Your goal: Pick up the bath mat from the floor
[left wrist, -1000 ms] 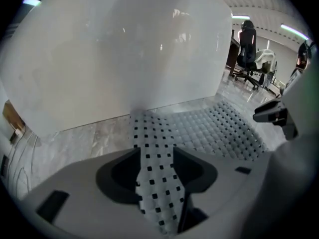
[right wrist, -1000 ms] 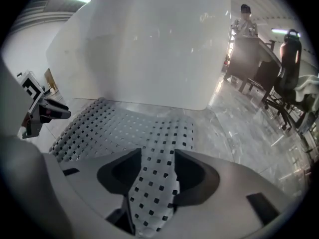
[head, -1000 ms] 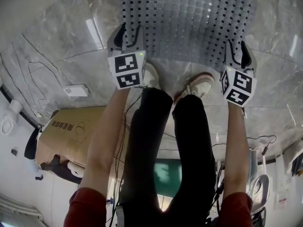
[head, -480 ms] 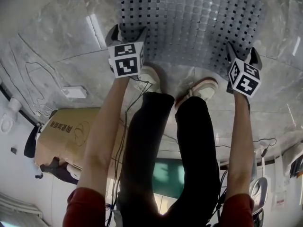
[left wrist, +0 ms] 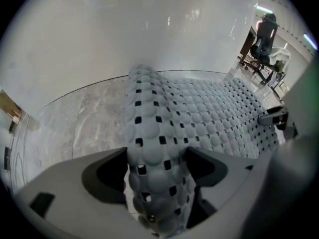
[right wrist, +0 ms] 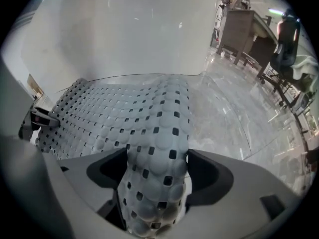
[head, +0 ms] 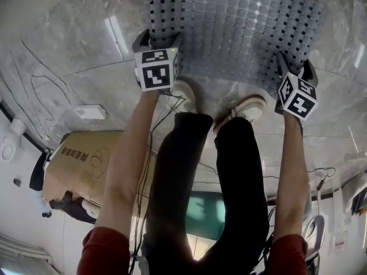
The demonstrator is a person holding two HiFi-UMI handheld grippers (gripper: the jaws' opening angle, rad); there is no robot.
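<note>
The head view looks steeply down from standing height on the floor (head: 69,50) and bath mat (head: 229,22). The left gripper view and the right gripper view sit low at the mat's near corners, facing its far edge; all three share it.

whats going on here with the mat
A person stands over a grey bath mat on the marble floor, a gripper in each hand. The left gripper and right gripper are down at its near corners; both pairs of jaws have just been opening, with the mat's edge between them, not yet lifted.
</note>
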